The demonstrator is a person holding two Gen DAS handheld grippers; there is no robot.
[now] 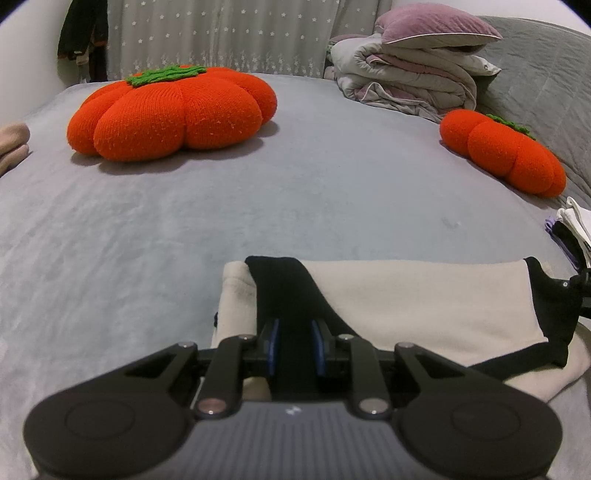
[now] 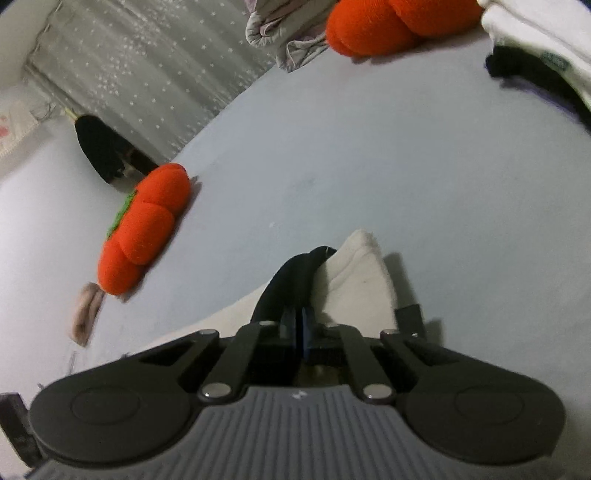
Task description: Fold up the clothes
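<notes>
Two hand-held grippers work one garment on a grey bed. Nearest in the left wrist view, the left gripper (image 1: 294, 332) has its blue-padded fingers (image 1: 274, 339) drawn close on the black trim (image 1: 286, 291) of a cream garment (image 1: 417, 299), which lies between them; the cream garment spreads flat to the right across the grey bedspread (image 1: 258, 206), its far corner also edged in black. Nearest in the right wrist view, the right gripper (image 2: 299, 321) has its jaws pressed almost together, pinching a black band (image 2: 291, 277) of the cream garment (image 2: 354, 273), whose corner stands raised in a peak above the grey bedspread (image 2: 406, 166).

Farther off, a large orange pumpkin cushion (image 1: 173, 110) with a green top sits left of centre, and a smaller orange pumpkin cushion (image 1: 506, 155) lies to the right. A small pile of clothes (image 1: 574, 229) shows at the right edge, and a beige folded item (image 1: 13, 144) at the left edge.

Farthest, folded quilts (image 1: 402, 81) topped by a mauve pillow (image 1: 436, 27) rest by a grey padded headboard (image 1: 546, 74), beside a star-patterned curtain (image 1: 221, 37).
</notes>
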